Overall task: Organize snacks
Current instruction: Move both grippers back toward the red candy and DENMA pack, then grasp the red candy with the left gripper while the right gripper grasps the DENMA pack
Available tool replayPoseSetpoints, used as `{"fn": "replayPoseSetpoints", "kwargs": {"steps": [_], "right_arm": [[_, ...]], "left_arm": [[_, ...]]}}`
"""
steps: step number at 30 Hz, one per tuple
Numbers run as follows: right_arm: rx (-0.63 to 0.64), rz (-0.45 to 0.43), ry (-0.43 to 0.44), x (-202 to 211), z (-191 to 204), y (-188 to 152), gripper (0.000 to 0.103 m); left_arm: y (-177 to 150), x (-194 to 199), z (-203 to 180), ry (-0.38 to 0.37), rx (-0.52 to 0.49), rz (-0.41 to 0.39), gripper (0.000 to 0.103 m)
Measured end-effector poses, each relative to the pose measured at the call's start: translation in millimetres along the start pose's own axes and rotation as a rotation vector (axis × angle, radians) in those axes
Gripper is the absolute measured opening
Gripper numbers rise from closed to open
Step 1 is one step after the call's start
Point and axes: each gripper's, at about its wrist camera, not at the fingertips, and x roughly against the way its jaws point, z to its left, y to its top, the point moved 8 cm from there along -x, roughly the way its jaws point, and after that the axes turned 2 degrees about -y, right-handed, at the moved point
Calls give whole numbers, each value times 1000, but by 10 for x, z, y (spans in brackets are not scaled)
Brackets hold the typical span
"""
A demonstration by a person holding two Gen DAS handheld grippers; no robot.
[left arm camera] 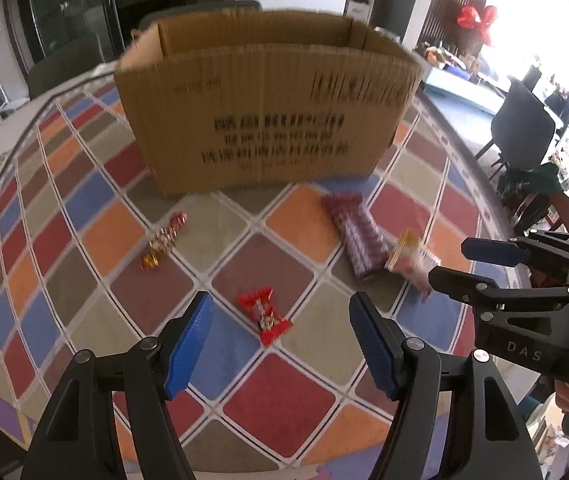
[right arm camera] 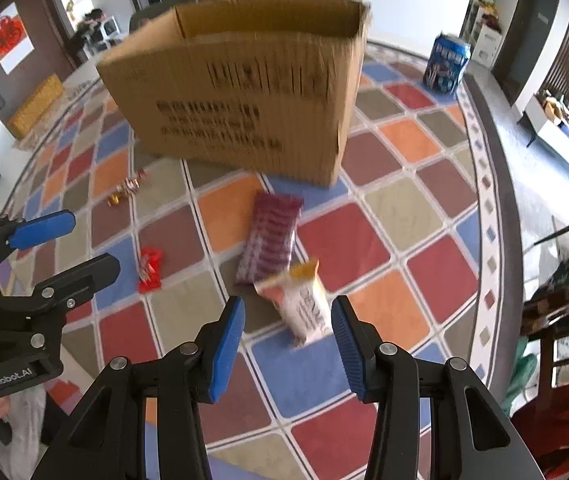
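Observation:
An open cardboard box (left arm camera: 260,108) stands on the chequered tablecloth; it also shows in the right wrist view (right arm camera: 240,96). My left gripper (left arm camera: 280,328) is open, with a small red snack packet (left arm camera: 264,314) lying between its fingers on the cloth. My right gripper (right arm camera: 288,328) is open above a white and orange snack packet (right arm camera: 302,304). A long purple packet (right arm camera: 270,236) lies behind that one, also in the left wrist view (left arm camera: 354,234). A red and gold candy strip (left arm camera: 164,240) lies to the left. Each gripper shows at the edge of the other's view.
A blue can (right arm camera: 446,62) stands at the far right of the table, beside the box. The table's curved edge (right arm camera: 504,216) runs down the right side, with chairs (left arm camera: 524,132) beyond it.

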Motion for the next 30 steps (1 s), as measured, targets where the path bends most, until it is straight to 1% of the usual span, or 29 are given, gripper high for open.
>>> {"fn": "replayPoseSetpoints", "kwargs": {"steps": [6,12,16,19,22,24,26,28,30], "right_arm": [[27,85,-21,-242,-6,-146,46],[52,127,-55,-400,-29,-172,46],[40,145,-60,-482,-67,-155,46],[38,149,-65,-521,-82,-134,46],[36,147,-68,-546,-86,-103,49],[37,146,-70,-561,-83,-79,49],[45,146,-62,-587,-79,-49,49],[46,157,-57,-634,-89,-33,49],[36,161,-37,-662,-78,-30,49]], "left_arm": [[-110,-215,64,9,11,58,69],[-171,-413,155,8,37,105,69],[-159,-504,165,5,40,118,68],[-143,-567,168,7,39,124,64],[-141,-622,173,0,47,137,61],[-149,-650,179,-4,48,144,55],[-153,-671,186,-4,49,149,51],[-156,-682,191,-11,52,151,44],[-165,-700,192,-18,51,156,34]]}}
